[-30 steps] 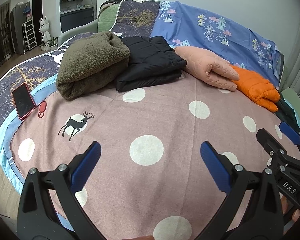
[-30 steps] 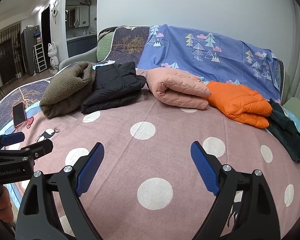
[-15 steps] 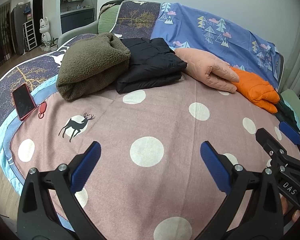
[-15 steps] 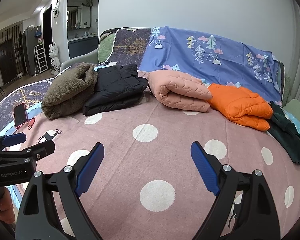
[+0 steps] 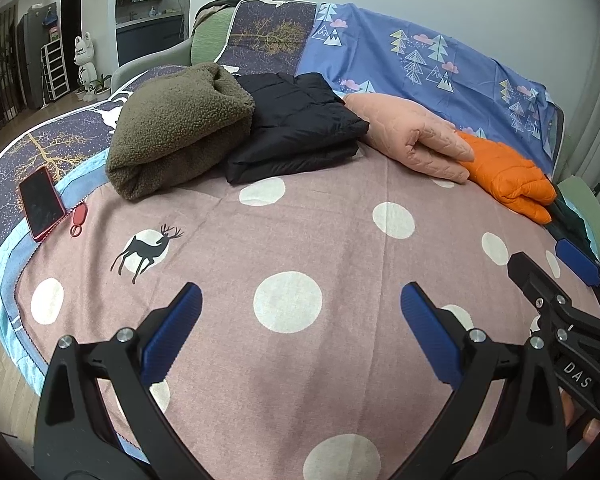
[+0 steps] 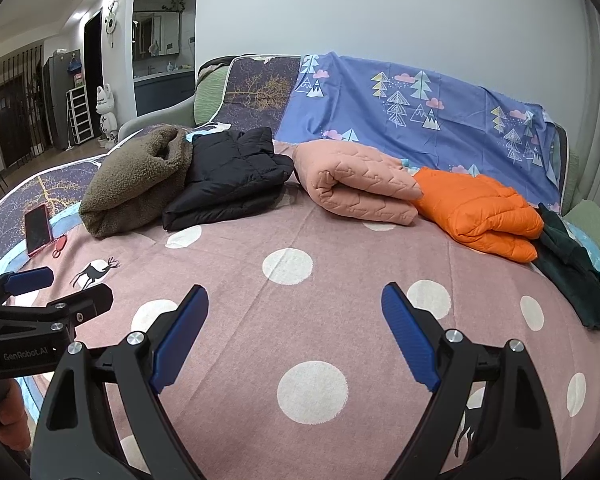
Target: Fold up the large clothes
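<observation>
Hovering side by side over the dotted blanket (image 5: 340, 208), the left gripper (image 5: 300, 316) and right gripper (image 6: 296, 316) both stand wide open with nothing between their blue pads. Over the last second hardly anything has changed: the grippers have stayed spread and low, and the view has only drifted a touch, so no grasp has begun.

Ahead of the claws, along the far edge of the blanket, four garments already lie folded in a row. The fleece (image 5: 176, 128) sits ahead and to the left, touching the black jacket (image 5: 296, 128) beside it. Further right come the pink quilted jacket (image 6: 356, 184) and the orange jacket (image 6: 476, 208), the pink one's edge lying over the orange.

Off to the right of the right gripper lies a dark green garment (image 6: 572, 272), loose and rumpled as far as I can tell at the frame's edge; it looks like the one piece not yet folded. My guess is this pause falls between garments, and that dark piece is the likely next pick.

A phone (image 5: 40, 204) and a red tag (image 5: 78, 220) rest to the left, well clear of the work.
</observation>
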